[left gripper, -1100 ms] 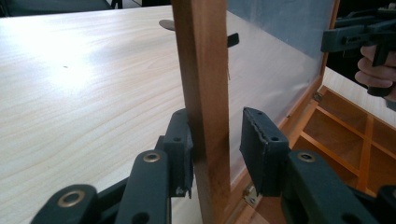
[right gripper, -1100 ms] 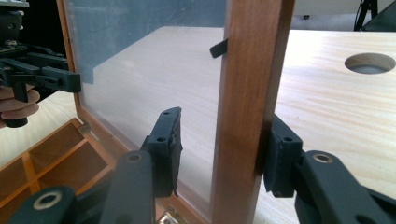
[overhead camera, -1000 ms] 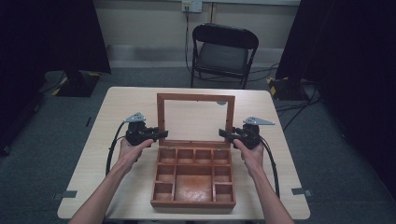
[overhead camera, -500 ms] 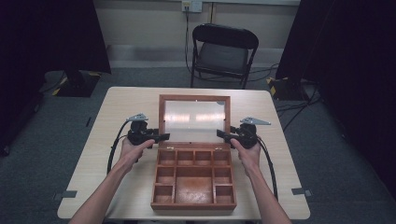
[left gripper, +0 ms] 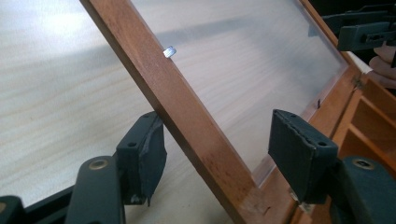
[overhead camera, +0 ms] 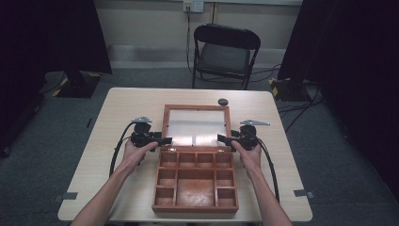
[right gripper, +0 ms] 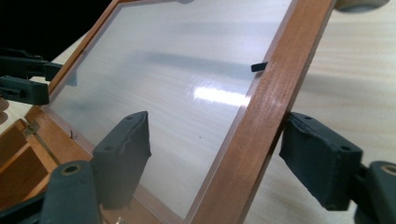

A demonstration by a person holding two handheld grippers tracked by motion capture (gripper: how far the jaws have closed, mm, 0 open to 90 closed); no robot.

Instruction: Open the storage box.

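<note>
Lid [overhead camera: 196,126] of the wooden box [overhead camera: 195,181] is swung back past upright at counter [overhead camera: 122,106] centre, glass pane leaning toward twelve o'clock. Left tool [overhead camera: 162,140] at nine o'clock of the lid, right tool [overhead camera: 224,138] at three; both have just been opening, and each now straddles a side rail with the pads slack. The risk: with nothing clamping the frame, the lid could drop back (hinges take the jolt), or a retreating pad could snag the rail and drag the box.
</note>
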